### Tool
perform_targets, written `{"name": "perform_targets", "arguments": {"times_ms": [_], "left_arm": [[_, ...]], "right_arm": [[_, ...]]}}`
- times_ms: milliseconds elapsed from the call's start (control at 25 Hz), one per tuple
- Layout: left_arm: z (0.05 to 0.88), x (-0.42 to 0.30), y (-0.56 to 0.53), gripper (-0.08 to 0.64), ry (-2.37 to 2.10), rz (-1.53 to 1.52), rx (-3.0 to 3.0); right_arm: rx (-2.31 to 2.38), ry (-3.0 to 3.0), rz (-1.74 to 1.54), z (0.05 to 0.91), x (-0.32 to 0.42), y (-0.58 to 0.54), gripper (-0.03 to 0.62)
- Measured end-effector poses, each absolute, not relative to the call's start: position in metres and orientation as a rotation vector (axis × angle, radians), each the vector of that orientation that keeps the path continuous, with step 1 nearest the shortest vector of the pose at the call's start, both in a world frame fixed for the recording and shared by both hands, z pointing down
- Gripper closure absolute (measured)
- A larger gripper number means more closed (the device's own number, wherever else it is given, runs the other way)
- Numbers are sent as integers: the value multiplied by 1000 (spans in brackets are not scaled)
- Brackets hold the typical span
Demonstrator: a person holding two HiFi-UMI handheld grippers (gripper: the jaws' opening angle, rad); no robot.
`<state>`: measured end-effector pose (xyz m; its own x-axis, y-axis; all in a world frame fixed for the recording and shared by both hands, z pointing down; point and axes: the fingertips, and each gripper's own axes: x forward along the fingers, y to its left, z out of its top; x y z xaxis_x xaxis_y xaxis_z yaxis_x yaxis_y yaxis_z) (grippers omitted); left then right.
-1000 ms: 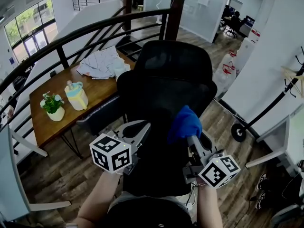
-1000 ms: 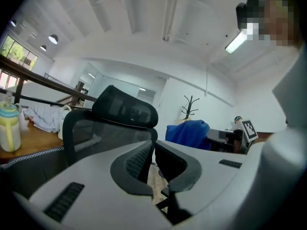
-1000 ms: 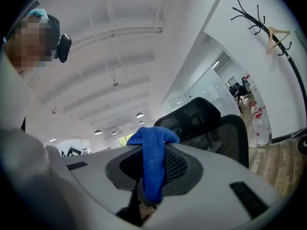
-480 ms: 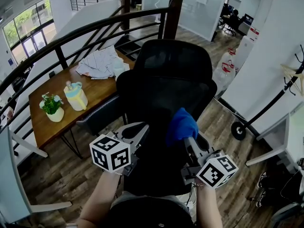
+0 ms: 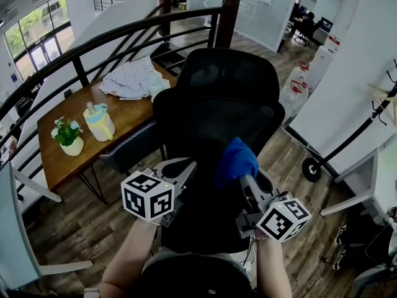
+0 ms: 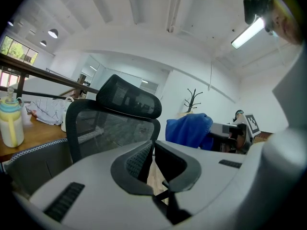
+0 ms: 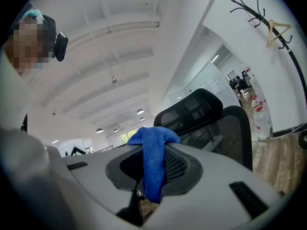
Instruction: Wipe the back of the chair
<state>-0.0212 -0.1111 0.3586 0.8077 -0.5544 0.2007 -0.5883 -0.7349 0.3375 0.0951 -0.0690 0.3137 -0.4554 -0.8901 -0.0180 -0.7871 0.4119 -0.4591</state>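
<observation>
The black office chair stands in front of me with its mesh back and headrest facing me. My right gripper is shut on a blue cloth, which is bunched over its tips low against the back of the chair. In the right gripper view the blue cloth hangs down between the pads, with the chair beyond. My left gripper is shut and holds nothing, close to the lower left of the chair back. From the left gripper view I see the chair and the blue cloth to its right.
A wooden table at the left carries a potted plant, a pale jug and crumpled fabric. A black railing curves behind it. A coat stand and water bottles stand at the right.
The right gripper with the blue cloth has shifted slightly left across the chair back. The left gripper has edged a little up and right.
</observation>
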Motion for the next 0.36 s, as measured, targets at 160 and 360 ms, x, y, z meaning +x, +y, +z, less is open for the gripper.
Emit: {"name": "perform_targets", "arguments": {"times_ms": [160, 360], "left_arm": [[362, -18, -110, 531, -840, 134, 2600], [366, -21, -111, 531, -843, 157, 2594]], "right_arm": [[-1463, 2413, -582, 315, 97, -71, 515], [-1460, 2427, -587, 315, 96, -72, 515]]}}
